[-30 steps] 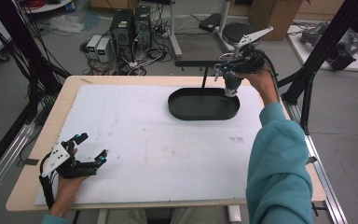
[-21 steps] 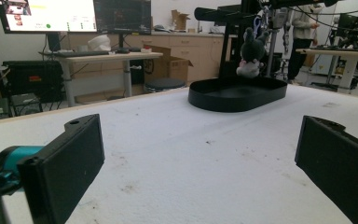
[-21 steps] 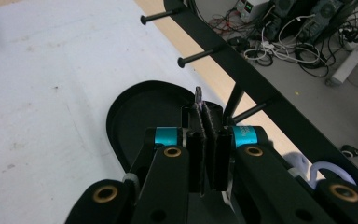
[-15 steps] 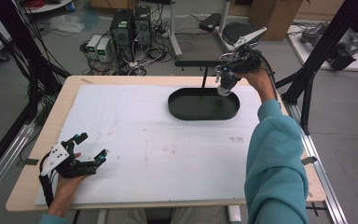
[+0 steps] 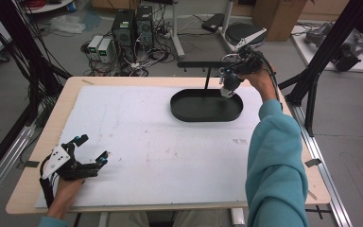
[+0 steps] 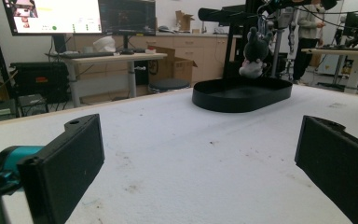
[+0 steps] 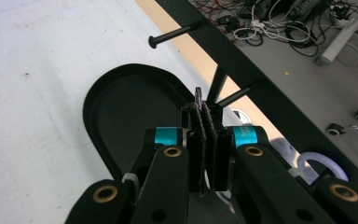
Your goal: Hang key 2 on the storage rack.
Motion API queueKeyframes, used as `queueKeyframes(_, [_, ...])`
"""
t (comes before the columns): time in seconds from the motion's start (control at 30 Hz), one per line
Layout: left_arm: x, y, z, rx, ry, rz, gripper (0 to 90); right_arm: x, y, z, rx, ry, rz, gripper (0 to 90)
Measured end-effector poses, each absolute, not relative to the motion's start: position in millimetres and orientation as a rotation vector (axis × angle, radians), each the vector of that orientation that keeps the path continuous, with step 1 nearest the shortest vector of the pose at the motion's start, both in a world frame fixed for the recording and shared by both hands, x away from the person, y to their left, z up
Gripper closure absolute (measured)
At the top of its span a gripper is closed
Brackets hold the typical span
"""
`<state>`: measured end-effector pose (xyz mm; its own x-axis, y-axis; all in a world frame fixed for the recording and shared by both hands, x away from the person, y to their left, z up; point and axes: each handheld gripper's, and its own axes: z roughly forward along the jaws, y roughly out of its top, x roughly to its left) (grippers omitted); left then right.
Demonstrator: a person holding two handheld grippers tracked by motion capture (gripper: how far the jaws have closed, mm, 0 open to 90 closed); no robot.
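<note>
Now the black oval tray (image 5: 206, 106) lies on the white surface (image 5: 137, 142) with its long axis running side to side in the high view. Over its far right end the right hand-held gripper (image 5: 228, 85) hangs, jaws pressed together on a thin dark tab, with a small grey plush toy (image 6: 255, 53) dangling below, head up, just above the tray's floor. Behind the tray stands a black peg rack (image 7: 242, 56). Well away from the tray, near the front left corner, the left hand-held gripper (image 5: 90, 150) rests, jaws spread wide. Since the earlier frame the right hand-held gripper has lifted slightly toward the rack; the left has not moved.
</note>
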<state>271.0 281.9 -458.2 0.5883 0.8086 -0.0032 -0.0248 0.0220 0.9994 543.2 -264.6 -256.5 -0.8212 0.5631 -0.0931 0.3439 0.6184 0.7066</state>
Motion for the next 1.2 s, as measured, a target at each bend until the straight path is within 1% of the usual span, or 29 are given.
queueKeyframes(0.93, [273, 282, -458, 1.423, 0.735, 0.727, 1.7, 558, -263, -261, 0.777, 2.478, 0.967, 88.7])
queueKeyframes(1.2, [273, 282, -458, 1.424, 0.736, 0.729, 1.7, 561, -261, -262, 0.787, 2.446, 0.944, 86.1])
